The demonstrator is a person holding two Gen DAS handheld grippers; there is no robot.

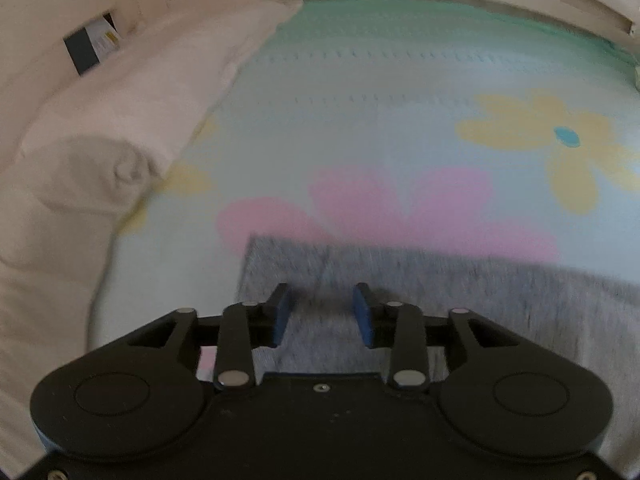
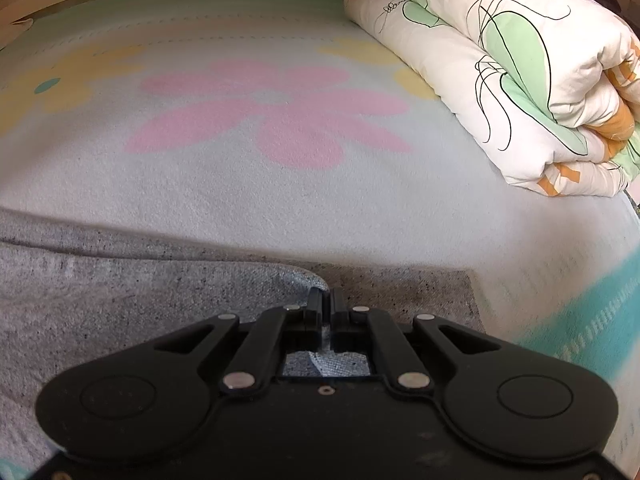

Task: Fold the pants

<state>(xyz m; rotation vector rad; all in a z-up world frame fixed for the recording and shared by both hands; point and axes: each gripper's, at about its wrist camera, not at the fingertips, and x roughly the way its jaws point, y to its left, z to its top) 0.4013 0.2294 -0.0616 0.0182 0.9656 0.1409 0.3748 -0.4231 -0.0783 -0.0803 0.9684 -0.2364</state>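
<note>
No containers in view. Grey knit pants (image 2: 120, 280) lie flat on the pale flower-print fleece blanket (image 2: 280, 184). Right gripper (image 2: 326, 300) is pinched tight on a raised fabric fold at its 12 o'clock. Left gripper (image 1: 322, 306) is spread apart over the pants' edge, holding nothing. Folded white quilt (image 2: 500, 60) at 2 o'clock.

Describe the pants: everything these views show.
The pants are heather-grey knit, like soft jersey, lying flat on the flowered blanket. The right gripper is shut on a raised fold of them, above a lower layer reaching right. The left gripper is open over a squared end; contact there is unclear.
</note>
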